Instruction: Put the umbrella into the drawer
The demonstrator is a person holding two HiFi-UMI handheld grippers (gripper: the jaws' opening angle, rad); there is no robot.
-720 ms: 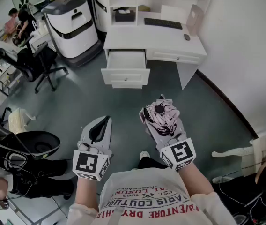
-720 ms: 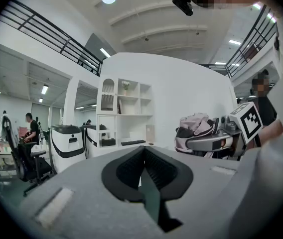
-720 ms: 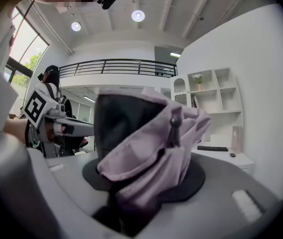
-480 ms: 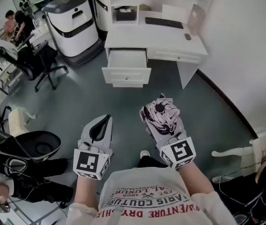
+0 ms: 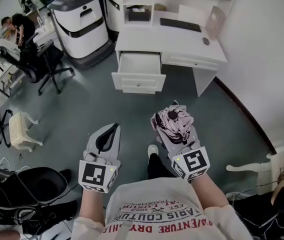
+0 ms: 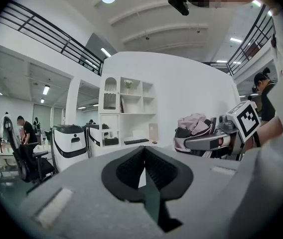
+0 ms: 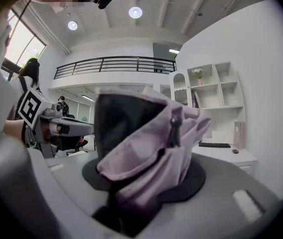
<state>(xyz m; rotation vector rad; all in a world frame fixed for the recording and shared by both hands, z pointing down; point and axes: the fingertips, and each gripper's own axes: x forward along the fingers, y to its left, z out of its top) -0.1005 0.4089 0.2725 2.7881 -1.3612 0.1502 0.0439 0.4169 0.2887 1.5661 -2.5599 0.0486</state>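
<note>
On your right gripper, the jaws are hidden under the umbrella. Its lower end is out of sight between them. The head view's top edge cuts off the shelf.

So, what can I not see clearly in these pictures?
- Head view: the drawer's back is hidden under the desk; its inside is too small to check.
- Left gripper view: the left gripper's body covers the drawer.
- Right gripper view: the umbrella's lower end is sunk inside the right gripper.
</note>
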